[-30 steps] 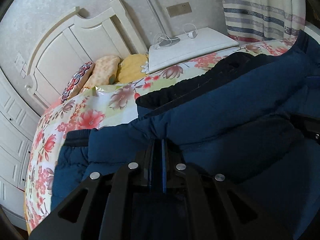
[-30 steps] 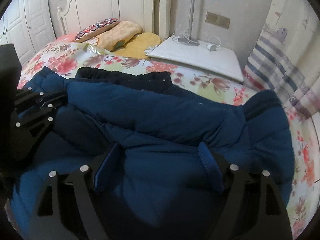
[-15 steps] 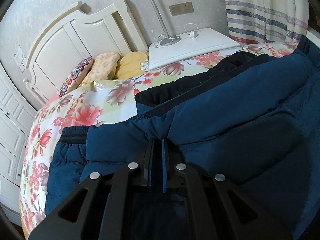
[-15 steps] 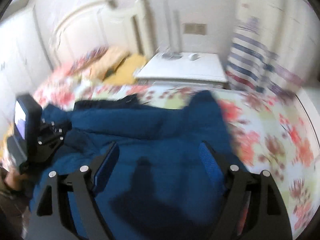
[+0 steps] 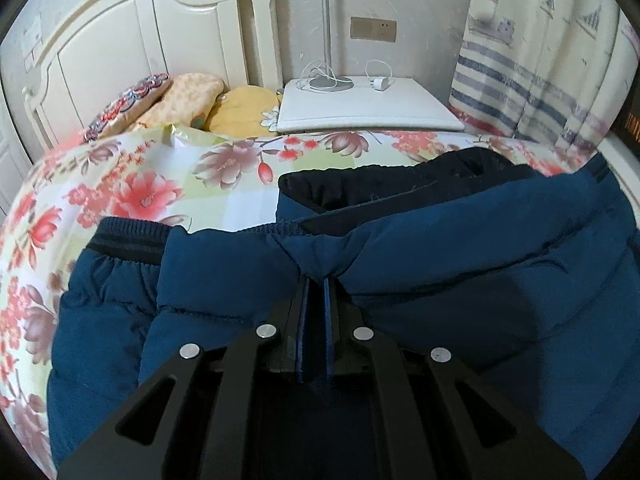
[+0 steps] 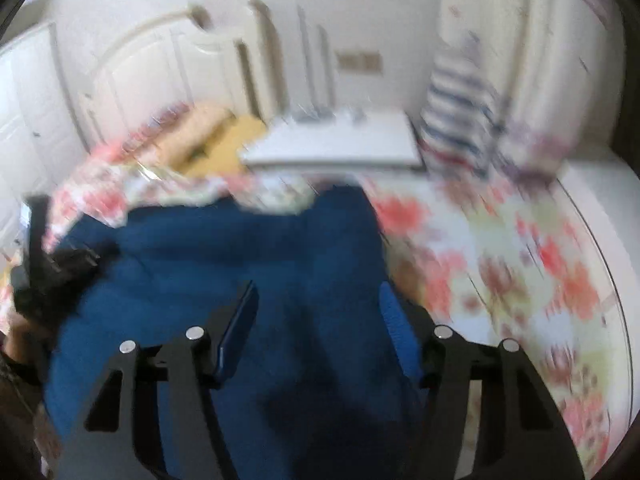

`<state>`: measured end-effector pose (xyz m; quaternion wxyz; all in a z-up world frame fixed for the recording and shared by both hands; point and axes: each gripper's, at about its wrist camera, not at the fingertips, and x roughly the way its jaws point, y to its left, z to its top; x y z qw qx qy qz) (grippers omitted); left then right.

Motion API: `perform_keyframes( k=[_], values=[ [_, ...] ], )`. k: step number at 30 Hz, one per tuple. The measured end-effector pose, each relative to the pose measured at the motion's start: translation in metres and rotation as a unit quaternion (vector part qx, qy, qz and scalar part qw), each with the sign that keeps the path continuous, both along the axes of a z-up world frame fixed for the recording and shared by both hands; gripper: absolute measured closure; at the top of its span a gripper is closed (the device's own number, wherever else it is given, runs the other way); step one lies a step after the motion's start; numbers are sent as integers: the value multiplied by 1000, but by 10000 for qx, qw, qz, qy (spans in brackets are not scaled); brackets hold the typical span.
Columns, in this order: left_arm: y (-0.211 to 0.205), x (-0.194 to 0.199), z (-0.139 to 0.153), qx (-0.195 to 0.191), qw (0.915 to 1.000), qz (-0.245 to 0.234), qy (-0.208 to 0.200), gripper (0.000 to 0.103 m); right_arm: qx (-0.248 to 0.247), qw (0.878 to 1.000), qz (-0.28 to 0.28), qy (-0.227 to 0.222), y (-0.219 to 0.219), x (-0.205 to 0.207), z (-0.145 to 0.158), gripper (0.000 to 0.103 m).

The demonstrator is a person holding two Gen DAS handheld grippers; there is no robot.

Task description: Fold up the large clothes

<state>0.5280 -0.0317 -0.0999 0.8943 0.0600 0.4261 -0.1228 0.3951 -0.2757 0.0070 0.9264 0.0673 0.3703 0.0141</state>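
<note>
A large dark blue padded jacket [image 5: 460,264] lies on a floral bedspread [image 5: 132,196], its black collar lining [image 5: 400,184] facing the headboard and a ribbed cuff [image 5: 128,236] at the left. My left gripper [image 5: 316,284] is shut on a pinched fold of the jacket. In the blurred right wrist view the jacket [image 6: 248,264] lies below my right gripper [image 6: 318,300], which is open and empty above it. The left gripper [image 6: 56,268] shows at that view's left edge, holding the jacket.
A white headboard [image 5: 160,28] and several pillows [image 5: 192,96] are at the bed's head. A white bedside table [image 5: 368,108] carries a lamp base [image 5: 328,82] and a charger. A striped curtain [image 5: 532,80] hangs at the right. A white ledge [image 6: 600,200] borders the bed.
My right gripper has swung up and to the right, away from the jacket, still open. My left gripper keeps its grip and has turned to face the headboard more squarely.
</note>
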Motion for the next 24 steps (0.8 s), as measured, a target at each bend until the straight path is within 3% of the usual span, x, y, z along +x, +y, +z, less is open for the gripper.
perform_keyframes(
  k=[1,3,4,7,11,13,15,21,24],
  values=[
    [1,0,0,-48,10000,3,12,102,-141,9998,119,110,8,10,-2,40],
    [3,0,0,-92,10000,2,19,102,-598,9934,438,876,24,42,-34,34],
    [4,0,0,-130,9999,3,29,102,-477,9916,438,1119,22,51,-45,33],
    [7,3,-1,-264,9996,7,65,102,-118,9934,123,1138,8,60,-36,36],
    [11,3,-1,-376,9992,19,103,102,-78,9981,56,615,6,69,-14,34],
    [11,3,-1,-390,9992,15,100,102,-265,9949,27,976,5,88,-36,33],
    [12,4,-1,-424,9990,22,111,101,-88,9937,46,1119,-1,100,-51,28],
    [12,4,0,-416,9990,24,133,102,-194,9928,-42,1181,4,99,-54,26],
    [10,5,8,-236,9992,-75,329,102,-292,9894,-359,1374,12,96,-36,26]
  ],
)
